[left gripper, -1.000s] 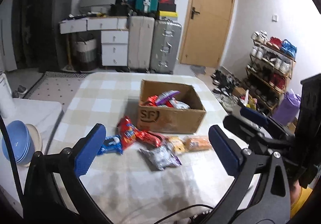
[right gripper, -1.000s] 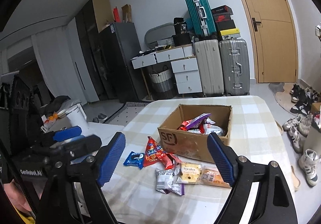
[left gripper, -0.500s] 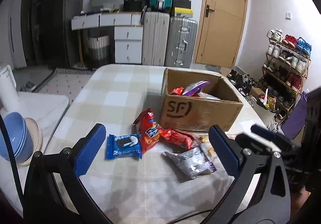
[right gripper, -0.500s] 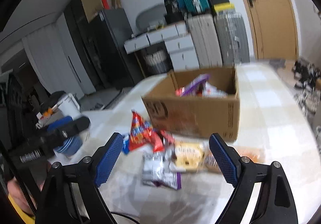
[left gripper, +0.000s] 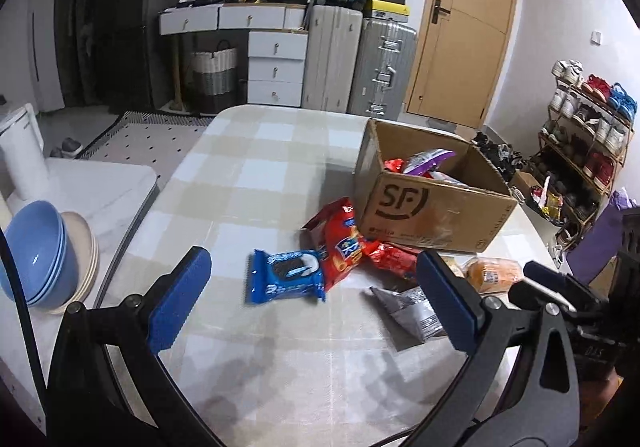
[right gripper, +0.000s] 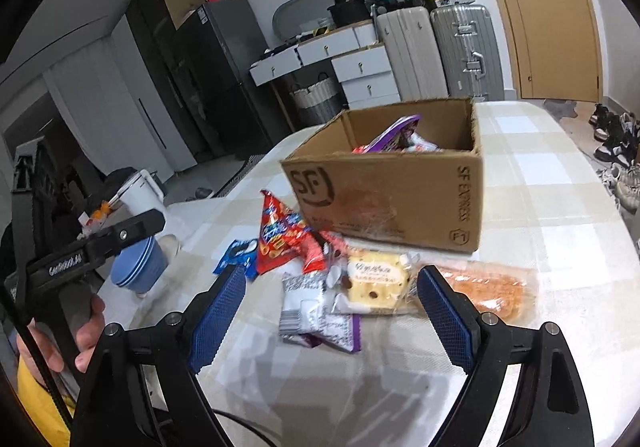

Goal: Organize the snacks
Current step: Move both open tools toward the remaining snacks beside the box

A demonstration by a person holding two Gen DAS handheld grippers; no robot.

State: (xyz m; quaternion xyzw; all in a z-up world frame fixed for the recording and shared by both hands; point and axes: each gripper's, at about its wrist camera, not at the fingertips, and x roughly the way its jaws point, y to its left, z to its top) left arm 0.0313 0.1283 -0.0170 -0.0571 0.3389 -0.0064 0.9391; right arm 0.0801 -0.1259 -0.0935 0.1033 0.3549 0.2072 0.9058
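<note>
Right wrist: claw [right gripper: 328, 311] gapes over snack packets [right gripper: 320, 311] (box [right gripper: 384, 191] behind).

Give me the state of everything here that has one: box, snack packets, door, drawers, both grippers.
Cardboard box: open, partly filled with snacks.
Blue cookie packet: sealed, flat on the table.
Red snack bag: leaning against the box.
Door: closed.
Drawers: closed.
Left gripper: open, empty.
Right gripper: open, empty.

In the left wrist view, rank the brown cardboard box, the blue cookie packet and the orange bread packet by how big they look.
1. Brown cardboard box, clearly largest.
2. Blue cookie packet.
3. Orange bread packet, though the gripper finger hides part of it, so its place below the blue packet is unsure.
</note>
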